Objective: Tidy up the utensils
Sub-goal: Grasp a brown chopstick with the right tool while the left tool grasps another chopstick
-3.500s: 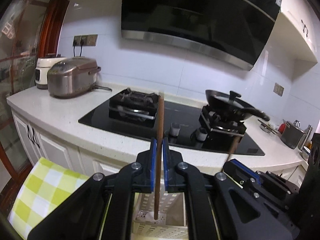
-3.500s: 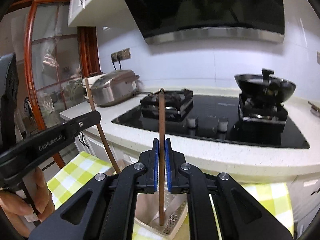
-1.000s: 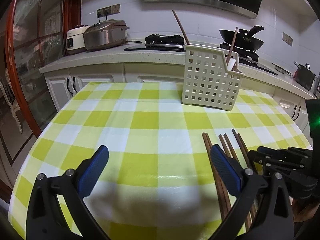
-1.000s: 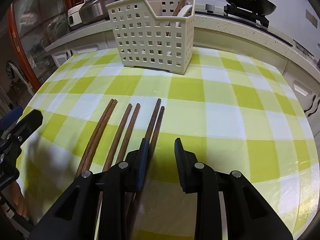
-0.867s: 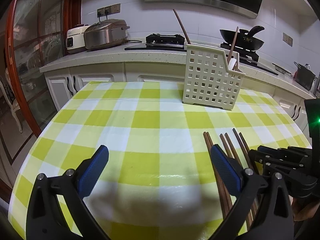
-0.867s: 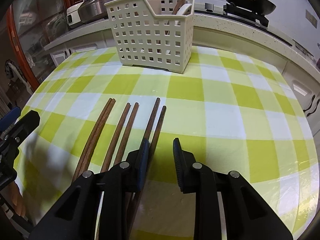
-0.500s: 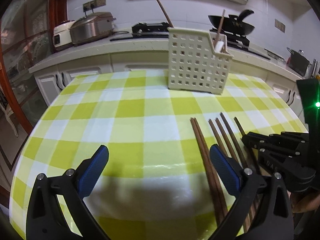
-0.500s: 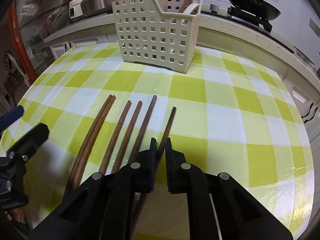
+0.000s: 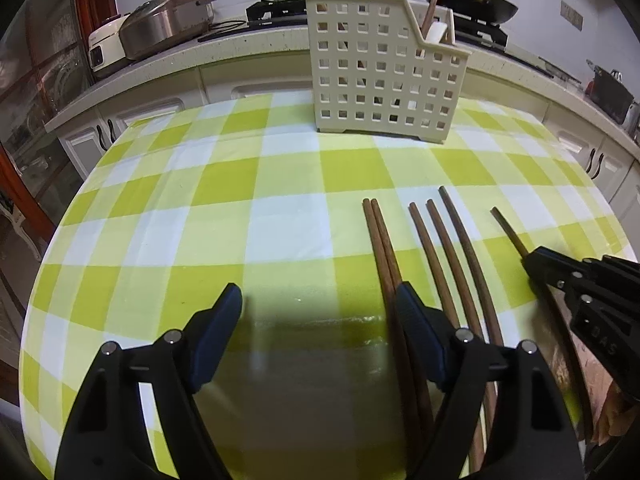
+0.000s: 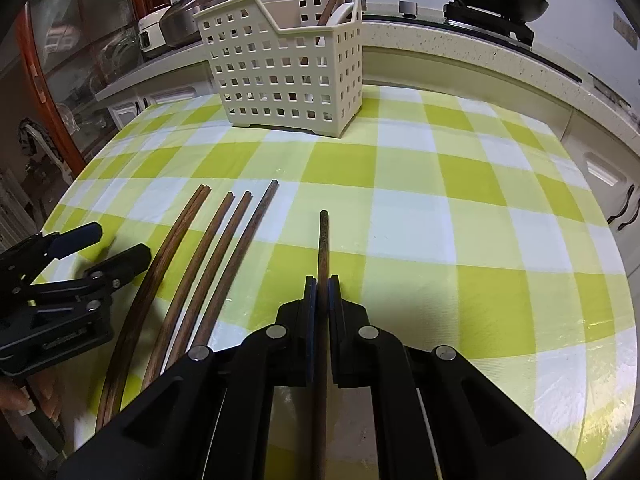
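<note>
We see two sticks standing in the cream perforated plastic basket (image 10: 288, 76); our right gripper (image 10: 322, 280) is clamped on one dark wooden chopstick (image 10: 323, 236), our left gripper (image 9: 320, 312) gapes empty, and five loose brown chopsticks (image 10: 208, 256) remain on the cloth.

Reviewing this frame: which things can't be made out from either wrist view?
- Basket contents: perforated walls hide everything except sticks and a white handle poking out, in both views.
- Near ends of the loose chopsticks: left view, covered by the left tool; right view, by the right tool.
- Held chopstick: near end cut off by the right view's bottom edge.
</note>
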The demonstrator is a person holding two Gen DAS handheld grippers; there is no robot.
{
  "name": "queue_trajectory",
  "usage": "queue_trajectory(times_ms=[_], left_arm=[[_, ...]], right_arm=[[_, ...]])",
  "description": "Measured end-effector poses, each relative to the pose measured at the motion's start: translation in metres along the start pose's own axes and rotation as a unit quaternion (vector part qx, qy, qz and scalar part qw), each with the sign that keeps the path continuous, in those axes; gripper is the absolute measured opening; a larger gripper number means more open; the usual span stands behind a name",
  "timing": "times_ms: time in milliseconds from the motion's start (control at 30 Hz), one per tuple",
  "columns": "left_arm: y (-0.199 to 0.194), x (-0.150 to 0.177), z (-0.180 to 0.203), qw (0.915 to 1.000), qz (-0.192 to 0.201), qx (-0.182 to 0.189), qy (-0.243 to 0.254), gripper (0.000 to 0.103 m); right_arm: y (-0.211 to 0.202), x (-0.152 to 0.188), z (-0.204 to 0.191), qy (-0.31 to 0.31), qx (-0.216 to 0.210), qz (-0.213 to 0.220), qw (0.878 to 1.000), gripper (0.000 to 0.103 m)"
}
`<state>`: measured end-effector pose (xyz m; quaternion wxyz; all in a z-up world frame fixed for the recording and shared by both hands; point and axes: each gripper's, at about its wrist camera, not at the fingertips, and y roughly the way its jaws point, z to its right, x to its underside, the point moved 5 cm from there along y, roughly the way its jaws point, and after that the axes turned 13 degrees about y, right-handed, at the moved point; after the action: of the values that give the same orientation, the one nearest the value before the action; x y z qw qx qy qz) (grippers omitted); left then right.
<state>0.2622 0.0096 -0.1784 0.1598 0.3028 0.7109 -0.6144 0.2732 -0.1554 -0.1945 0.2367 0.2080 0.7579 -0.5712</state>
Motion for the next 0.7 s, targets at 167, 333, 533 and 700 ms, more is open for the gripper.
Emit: queue_trajectory(times_ms=[167, 333, 533, 700], left_arm=[[0.005, -0.004, 0.002, 0.9999, -0.011, -0.004, 0.001, 0.072], [0.011, -0.004, 0.007, 0.9998, -0.022, 0.003, 0.002, 0.065], [0.012, -0.008, 0.013, 0.9994, -0.023, 0.027, 0.003, 0.047], [0.01, -0.01, 0.021, 0.999, -0.017, 0.038, 0.015, 0.03]], right_arm=[[-0.001, 0.0, 0.003, 0.005, -0.012, -0.005, 1.0, 0.006], [-0.001, -0.001, 0.004, 0.007, -0.019, -0.012, 1.0, 0.006], [0.002, -0.003, 0.0, -0.011, -0.015, -0.021, 1.0, 0.006], [0.004, -0.004, -0.004, -0.03, -0.006, -0.023, 0.999, 0.006]])
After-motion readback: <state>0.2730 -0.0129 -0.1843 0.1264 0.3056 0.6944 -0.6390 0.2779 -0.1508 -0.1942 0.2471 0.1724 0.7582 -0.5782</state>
